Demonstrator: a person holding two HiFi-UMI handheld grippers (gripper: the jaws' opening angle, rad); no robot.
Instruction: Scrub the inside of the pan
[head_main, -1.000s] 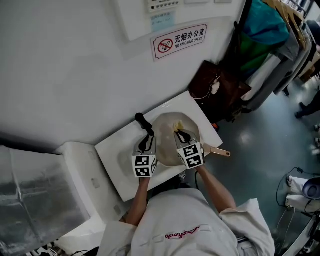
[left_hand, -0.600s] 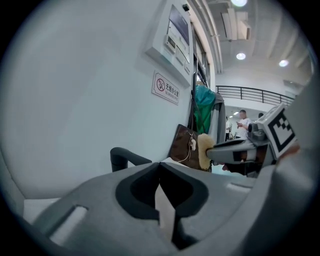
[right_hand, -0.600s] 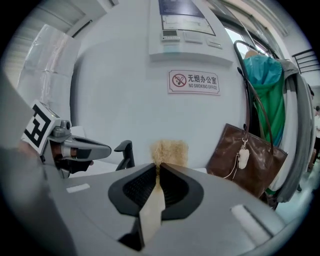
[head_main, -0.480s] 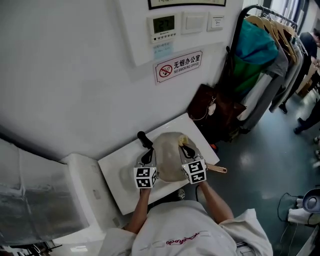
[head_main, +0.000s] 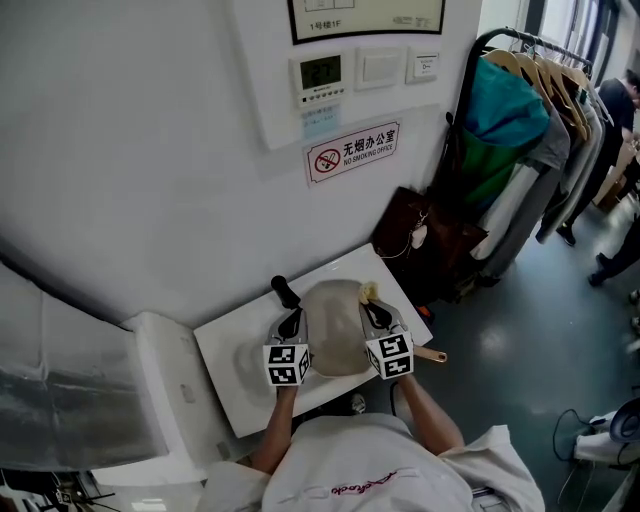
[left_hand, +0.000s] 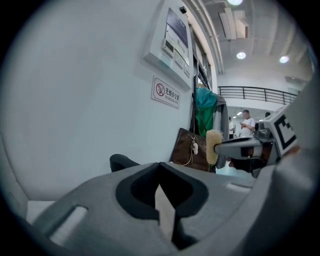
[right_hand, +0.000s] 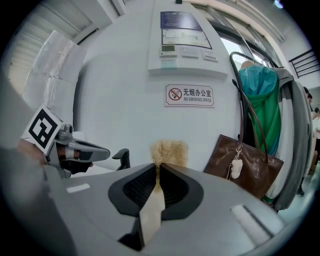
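clamps a yellow sponge (right_hand: 170, 151) in the right gripper (right_hand: 158, 170), jaws pressed tight on it. holds the left gripper (left_hand: 160, 187) fully closed with nothing between the jaws. flanks the pan (head_main: 335, 322) with both, one at each side. leaves the pan on the white counter (head_main: 225, 345) by the wall, handle (head_main: 432, 355) poking out to the right.
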